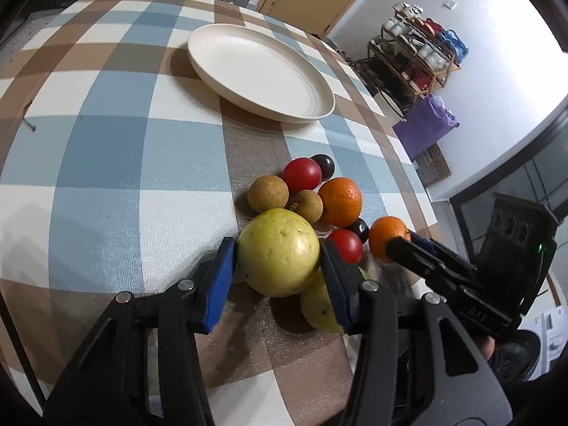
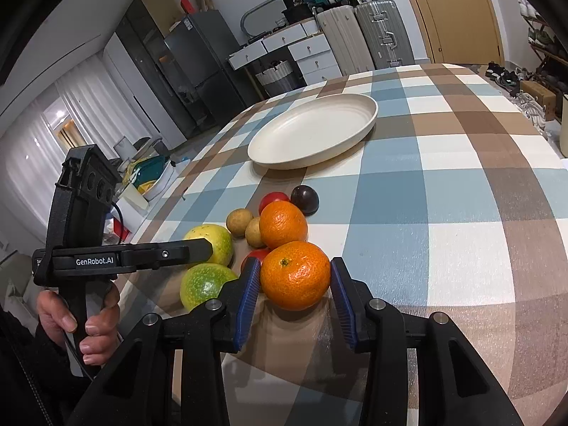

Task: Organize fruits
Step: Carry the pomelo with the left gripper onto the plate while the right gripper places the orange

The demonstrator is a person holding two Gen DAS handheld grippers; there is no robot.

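Note:
A pile of fruit lies on the checked tablecloth (image 1: 106, 142). My left gripper (image 1: 277, 266) is shut on a yellow-green guava (image 1: 278, 252), both blue pads touching its sides; it also shows in the right wrist view (image 2: 213, 239). A second guava (image 1: 317, 307) lies under it. My right gripper (image 2: 294, 285) is shut on the near orange mandarin (image 2: 295, 275), which also shows in the left wrist view (image 1: 385, 236). Behind lie another mandarin (image 1: 340, 200), two red tomatoes (image 1: 301, 174), two brown longans (image 1: 268, 193) and two dark plums (image 1: 325, 165). An empty cream plate (image 1: 259, 71) stands farther back.
The table edge runs close to the right of the fruit in the left wrist view. Beyond it stand a shoe rack (image 1: 415, 56) and a purple bag (image 1: 424, 124). In the right wrist view, suitcases (image 2: 358, 35), a drawer unit and a fridge stand behind the table.

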